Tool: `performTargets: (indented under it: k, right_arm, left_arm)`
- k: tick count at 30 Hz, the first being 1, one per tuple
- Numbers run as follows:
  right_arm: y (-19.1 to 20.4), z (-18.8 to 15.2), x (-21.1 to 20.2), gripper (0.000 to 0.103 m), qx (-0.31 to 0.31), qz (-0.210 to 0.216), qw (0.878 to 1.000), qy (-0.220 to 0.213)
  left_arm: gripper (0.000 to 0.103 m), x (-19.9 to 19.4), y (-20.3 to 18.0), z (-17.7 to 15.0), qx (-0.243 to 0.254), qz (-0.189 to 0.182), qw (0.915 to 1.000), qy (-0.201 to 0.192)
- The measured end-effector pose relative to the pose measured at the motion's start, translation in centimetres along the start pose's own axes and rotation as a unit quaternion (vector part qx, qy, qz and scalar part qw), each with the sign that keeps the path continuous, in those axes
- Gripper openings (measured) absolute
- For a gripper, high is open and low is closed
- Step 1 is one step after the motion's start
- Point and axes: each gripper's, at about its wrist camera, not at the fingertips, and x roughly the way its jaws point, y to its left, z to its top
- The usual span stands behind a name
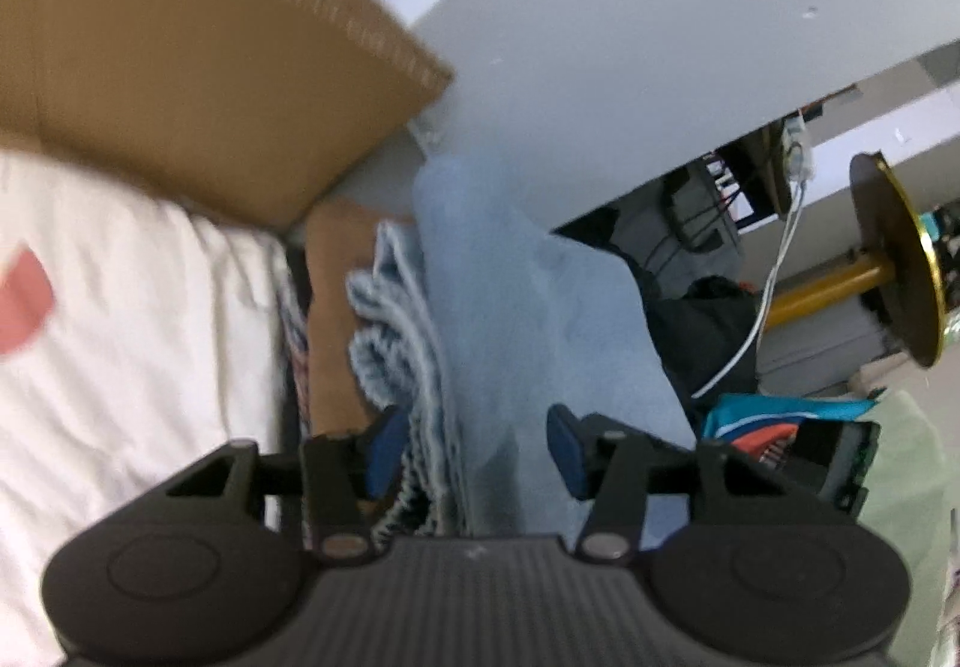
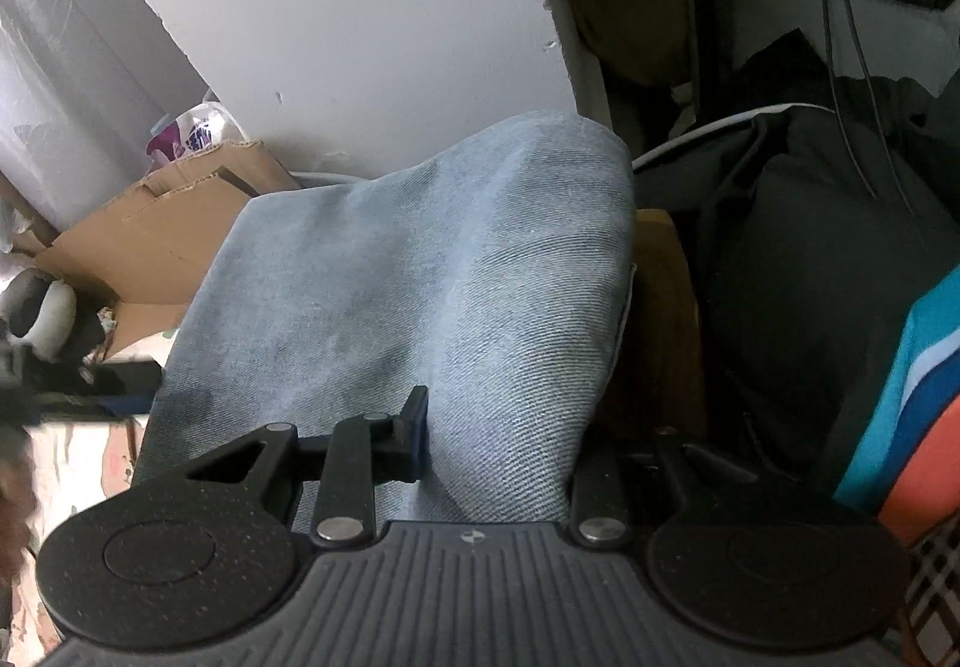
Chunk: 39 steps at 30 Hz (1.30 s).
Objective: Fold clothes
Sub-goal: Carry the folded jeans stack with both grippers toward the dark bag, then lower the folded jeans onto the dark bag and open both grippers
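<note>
Nearest in the left wrist view, the left hand-held gripper (image 1: 474, 454) stands released: its blue pads (image 1: 567, 451) are parted, with the light-blue denim garment (image 1: 516, 307) running between them, and neither pad visibly presses the cloth. A frayed, whitish hem of the denim bunches against the inner side of the left pad. To the left lies white bedding (image 1: 132, 319) with a pink patch. Beyond it a brown cardboard box (image 1: 198, 84) leans in, its flap blurred. The denim stretches away toward a white wall (image 1: 630, 36). On the right a white cable (image 1: 774, 277) hangs before dark clutter and a gold-coloured round stand (image 1: 894, 259).

In the right wrist view, the right hand-held gripper (image 2: 498, 439) is clenched on the same denim garment (image 2: 420, 271); one finger shows on top of the cloth and the other is hidden under it. The fabric humps up ahead, draped over something unseen. Just right of it sit a brown wooden piece (image 2: 666, 319) and a dark bag (image 2: 810, 259); a teal-and-orange cloth (image 2: 918, 385) lies at the right edge. Farther left stands a cardboard box (image 2: 162, 235) against the white wall (image 2: 360, 6).
</note>
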Motion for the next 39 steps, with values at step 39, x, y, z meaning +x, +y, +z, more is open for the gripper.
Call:
performTargets:
  k: [39]
  right_arm:
    - [1.2, -1.4, 1.3, 0.058, -0.004, -0.033, 0.999, -0.023]
  left_arm:
    - [0.071, 7.4, -5.9, -0.6, 0.289, 0.117, 0.9465, 0.082]
